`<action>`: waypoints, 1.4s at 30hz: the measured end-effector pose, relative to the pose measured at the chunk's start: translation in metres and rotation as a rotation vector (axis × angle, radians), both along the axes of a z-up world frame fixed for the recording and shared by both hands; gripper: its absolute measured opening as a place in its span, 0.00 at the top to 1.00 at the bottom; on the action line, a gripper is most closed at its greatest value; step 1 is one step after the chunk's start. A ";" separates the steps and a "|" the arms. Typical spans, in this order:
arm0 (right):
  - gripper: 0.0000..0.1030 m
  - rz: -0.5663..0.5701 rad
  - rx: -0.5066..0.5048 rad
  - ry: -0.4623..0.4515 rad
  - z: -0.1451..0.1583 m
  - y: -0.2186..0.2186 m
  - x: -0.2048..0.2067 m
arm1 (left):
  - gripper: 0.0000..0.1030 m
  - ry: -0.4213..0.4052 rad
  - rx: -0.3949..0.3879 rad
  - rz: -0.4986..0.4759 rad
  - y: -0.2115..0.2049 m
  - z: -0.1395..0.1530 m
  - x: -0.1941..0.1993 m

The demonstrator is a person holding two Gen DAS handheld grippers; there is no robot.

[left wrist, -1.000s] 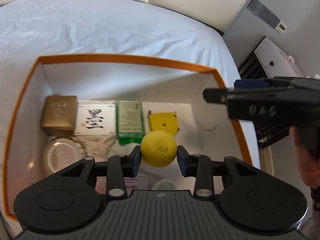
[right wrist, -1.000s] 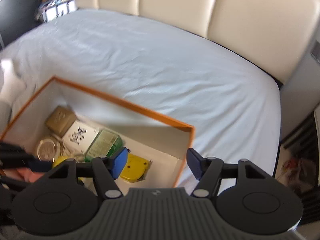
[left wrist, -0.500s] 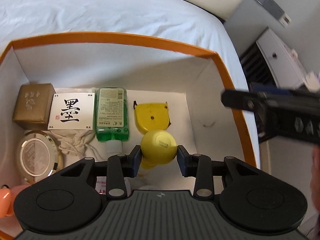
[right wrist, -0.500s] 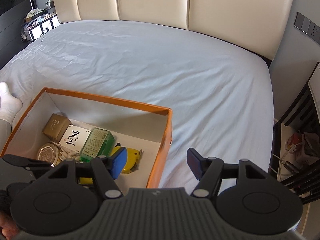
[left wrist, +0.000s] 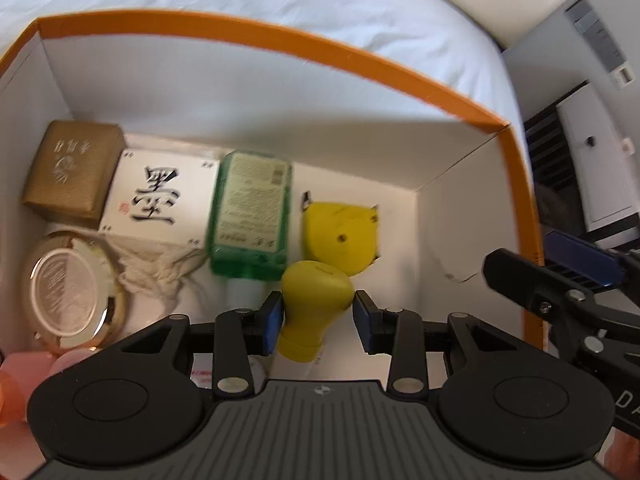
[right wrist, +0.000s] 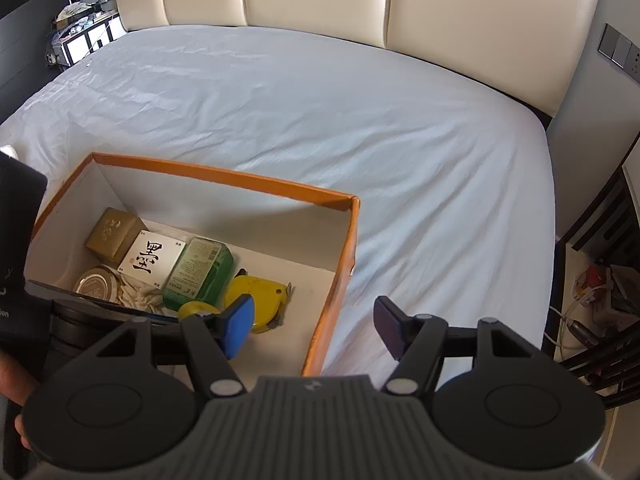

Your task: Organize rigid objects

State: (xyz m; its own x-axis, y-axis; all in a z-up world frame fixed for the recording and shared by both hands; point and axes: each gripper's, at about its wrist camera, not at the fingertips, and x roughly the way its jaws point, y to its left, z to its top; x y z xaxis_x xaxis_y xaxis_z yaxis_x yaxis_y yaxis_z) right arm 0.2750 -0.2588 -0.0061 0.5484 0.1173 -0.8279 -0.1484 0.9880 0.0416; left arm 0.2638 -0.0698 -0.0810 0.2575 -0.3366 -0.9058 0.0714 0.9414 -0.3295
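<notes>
Now | left gripper (left wrist: 318, 316) jaws pinching yellow bulb-shaped thing (left wrist: 316, 300), probably a bottle | over box (left wrist: 280, 36), beside tape measure (left wrist: 340, 236) | right gripper (right wrist: 314, 326) jaws spread, empty | placing remains

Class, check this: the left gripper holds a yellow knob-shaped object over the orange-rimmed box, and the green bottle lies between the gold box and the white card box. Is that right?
Not quite. In the left wrist view the green bottle lies between the white card box and the yellow tape measure. The left gripper does hold the yellow knob-shaped object over the orange-rimmed box.
</notes>
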 end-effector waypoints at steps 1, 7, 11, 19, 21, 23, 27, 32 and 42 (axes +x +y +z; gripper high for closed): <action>0.36 0.000 -0.002 0.004 -0.001 0.000 0.001 | 0.58 0.003 0.000 -0.002 0.000 0.000 0.000; 0.36 0.006 -0.005 0.004 -0.002 0.002 0.000 | 0.46 -0.069 0.027 -0.017 0.005 0.013 -0.012; 0.36 0.013 -0.003 -0.003 0.000 0.003 -0.003 | 0.46 -0.179 0.025 0.001 0.011 0.035 -0.031; 0.36 0.025 0.004 -0.046 0.017 0.010 -0.021 | 0.46 -0.498 0.106 0.081 0.026 0.085 -0.079; 0.35 0.034 0.013 -0.063 0.023 0.013 -0.030 | 0.46 -0.586 0.134 0.086 0.028 0.098 -0.091; 0.35 0.044 0.015 -0.089 0.031 0.018 -0.040 | 0.46 -0.667 0.158 0.085 0.029 0.109 -0.105; 0.35 0.063 0.018 -0.159 0.048 0.028 -0.062 | 0.46 -0.792 0.203 0.081 0.033 0.125 -0.130; 0.32 0.073 0.011 -0.279 0.072 0.032 -0.093 | 0.46 -0.912 0.224 0.100 0.044 0.140 -0.160; 0.25 -0.004 0.053 -0.427 0.088 0.027 -0.157 | 0.16 -1.077 0.258 0.110 0.059 0.141 -0.195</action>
State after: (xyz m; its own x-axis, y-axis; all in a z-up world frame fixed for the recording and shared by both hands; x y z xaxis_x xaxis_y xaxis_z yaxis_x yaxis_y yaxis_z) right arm 0.1182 -0.2322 0.0823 0.8410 0.1508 -0.5196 -0.1592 0.9868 0.0286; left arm 0.0685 -0.0109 0.0601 0.9682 -0.0976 -0.2302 0.1144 0.9916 0.0606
